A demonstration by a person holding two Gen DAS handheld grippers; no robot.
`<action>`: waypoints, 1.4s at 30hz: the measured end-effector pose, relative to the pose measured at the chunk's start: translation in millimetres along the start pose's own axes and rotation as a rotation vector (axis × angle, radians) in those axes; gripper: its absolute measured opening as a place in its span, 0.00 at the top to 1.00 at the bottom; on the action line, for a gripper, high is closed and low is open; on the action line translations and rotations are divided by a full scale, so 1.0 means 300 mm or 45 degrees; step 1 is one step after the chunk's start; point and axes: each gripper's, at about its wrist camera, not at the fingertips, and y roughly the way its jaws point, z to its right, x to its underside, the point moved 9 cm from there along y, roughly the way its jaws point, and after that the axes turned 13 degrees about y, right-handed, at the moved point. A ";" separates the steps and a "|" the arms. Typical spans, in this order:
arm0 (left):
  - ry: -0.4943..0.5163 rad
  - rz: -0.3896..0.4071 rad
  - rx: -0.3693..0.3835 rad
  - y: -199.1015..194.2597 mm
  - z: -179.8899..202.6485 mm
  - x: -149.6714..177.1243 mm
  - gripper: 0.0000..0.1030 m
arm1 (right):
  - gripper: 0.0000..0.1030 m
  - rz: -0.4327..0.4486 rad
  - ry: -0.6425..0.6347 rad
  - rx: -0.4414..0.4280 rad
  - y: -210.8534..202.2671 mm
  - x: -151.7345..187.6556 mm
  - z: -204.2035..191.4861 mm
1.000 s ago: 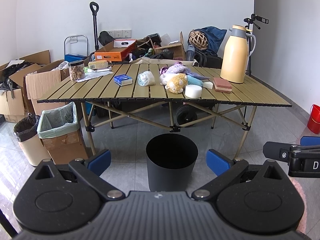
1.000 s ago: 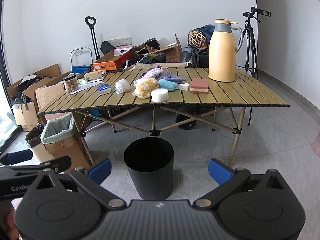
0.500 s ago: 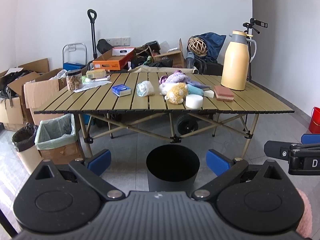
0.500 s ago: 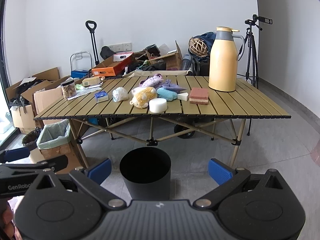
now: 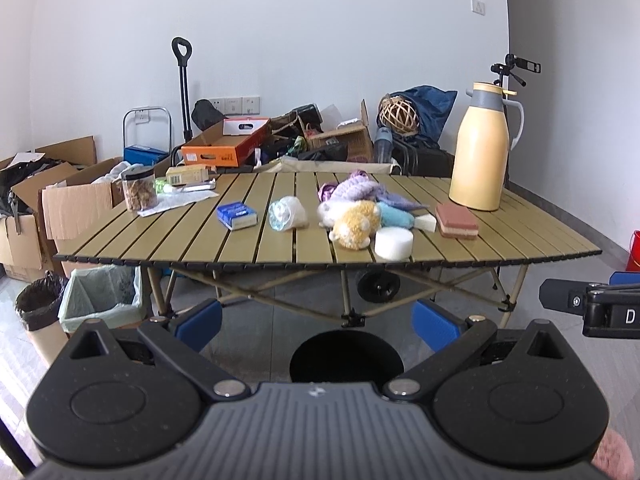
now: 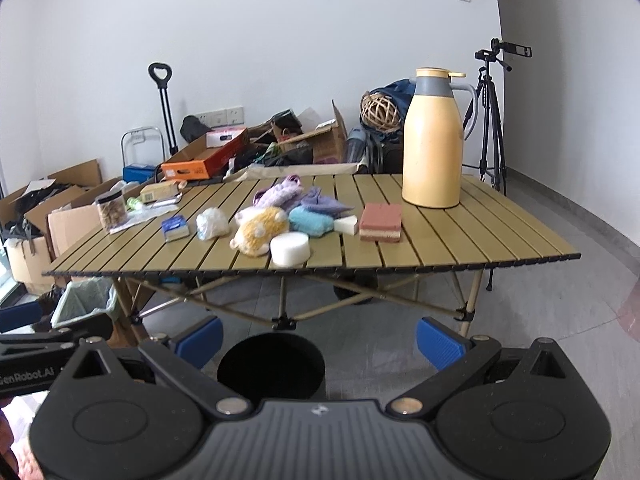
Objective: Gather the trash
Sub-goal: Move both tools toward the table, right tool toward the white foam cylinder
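Both hand-held grippers [image 5: 316,322] [image 6: 319,338] raised, wide, empty.

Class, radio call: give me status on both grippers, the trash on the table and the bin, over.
Left gripper open, empty. Right gripper open, empty. Crumpled plastic wrap on table, untouched. Black bin on floor below the table's near edge; nothing blocking.

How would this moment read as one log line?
left tool: open, empty | right tool: open, empty | black bin: on floor | trash: not yet picked
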 end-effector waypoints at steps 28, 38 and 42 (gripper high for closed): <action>-0.176 0.103 -0.117 0.409 -0.144 -0.214 0.00 | 0.00 0.214 -0.039 -0.109 0.456 -0.211 -0.133; -0.246 0.110 -0.184 0.582 -0.214 -0.266 0.00 | 0.01 0.194 -0.067 -0.076 0.728 -0.201 -0.167; -0.218 0.089 -0.187 0.646 -0.219 -0.257 0.00 | 0.06 0.164 -0.037 -0.086 0.827 -0.168 -0.141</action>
